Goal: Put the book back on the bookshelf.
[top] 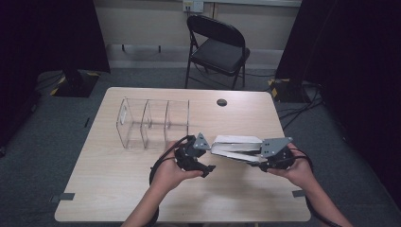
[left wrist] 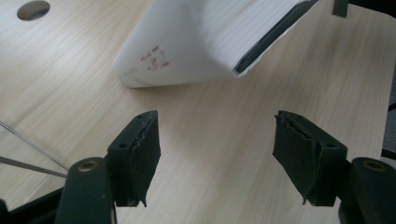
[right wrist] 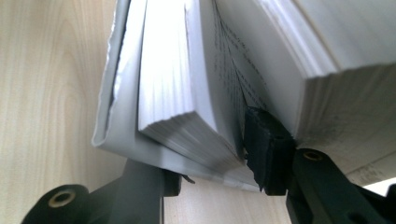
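A thick white paperback book (top: 236,147) is held just above the table (top: 118,189), right of centre. My right gripper (top: 257,156) is shut on its right end. In the right gripper view one jaw sits between the pages and the other under the cover, so the right gripper (right wrist: 217,163) pinches a wad of pages plus the cover of the book (right wrist: 173,79). The rest of the pages lie over the upper jaw. My left gripper (top: 209,158) is at the book's left end, open. In the left gripper view the left gripper (left wrist: 217,154) has bare wood between its jaws, with the book (left wrist: 196,42) ahead of them.
A clear plastic organiser (top: 151,124) with three compartments stands on the table's far left half; its edge (left wrist: 28,149) is close to my left jaw. A round cable hole (top: 221,102) is near the far edge. A black folding chair (top: 217,47) stands beyond the table.
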`<state>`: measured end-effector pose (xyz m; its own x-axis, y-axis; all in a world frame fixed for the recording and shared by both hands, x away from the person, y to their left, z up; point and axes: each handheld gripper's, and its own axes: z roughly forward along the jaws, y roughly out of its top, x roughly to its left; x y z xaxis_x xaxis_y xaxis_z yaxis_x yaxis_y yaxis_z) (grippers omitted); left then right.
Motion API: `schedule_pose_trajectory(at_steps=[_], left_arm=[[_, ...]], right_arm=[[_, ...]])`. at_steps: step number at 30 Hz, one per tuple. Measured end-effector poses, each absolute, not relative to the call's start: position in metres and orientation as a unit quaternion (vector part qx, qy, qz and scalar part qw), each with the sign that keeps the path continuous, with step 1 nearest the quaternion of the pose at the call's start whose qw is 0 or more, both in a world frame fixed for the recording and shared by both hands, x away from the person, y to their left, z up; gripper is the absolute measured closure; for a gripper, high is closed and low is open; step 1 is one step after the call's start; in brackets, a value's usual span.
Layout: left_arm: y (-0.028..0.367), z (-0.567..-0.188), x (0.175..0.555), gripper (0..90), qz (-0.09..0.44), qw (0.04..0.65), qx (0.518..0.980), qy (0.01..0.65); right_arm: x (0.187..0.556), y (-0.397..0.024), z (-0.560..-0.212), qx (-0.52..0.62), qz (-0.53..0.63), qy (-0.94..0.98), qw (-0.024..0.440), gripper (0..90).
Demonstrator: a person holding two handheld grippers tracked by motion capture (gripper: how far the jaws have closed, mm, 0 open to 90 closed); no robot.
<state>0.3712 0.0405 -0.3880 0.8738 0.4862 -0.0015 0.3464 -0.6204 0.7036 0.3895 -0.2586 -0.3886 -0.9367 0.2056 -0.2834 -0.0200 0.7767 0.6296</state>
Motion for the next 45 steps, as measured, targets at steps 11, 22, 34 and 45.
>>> schedule_pose_trajectory(at_steps=[11,22,34,45], left_arm=[[0.051,-0.413,0.367,30.3,0.08,0.357,0.9,0.237],[0.069,-0.45,0.363,29.6,0.056,0.352,0.902,0.244],[0.082,-0.472,0.359,29.3,0.047,0.347,0.902,0.254],[0.088,-0.484,0.355,27.9,0.057,0.34,0.902,0.259]], right_arm=[[0.39,-0.259,-0.381,0.065,0.348,0.926,0.134,60.2],[0.388,-0.257,-0.376,0.074,0.355,0.926,0.107,60.7],[0.387,-0.254,-0.37,0.077,0.353,0.927,0.101,62.8],[0.391,-0.253,-0.364,0.085,0.34,0.93,0.111,66.5]])
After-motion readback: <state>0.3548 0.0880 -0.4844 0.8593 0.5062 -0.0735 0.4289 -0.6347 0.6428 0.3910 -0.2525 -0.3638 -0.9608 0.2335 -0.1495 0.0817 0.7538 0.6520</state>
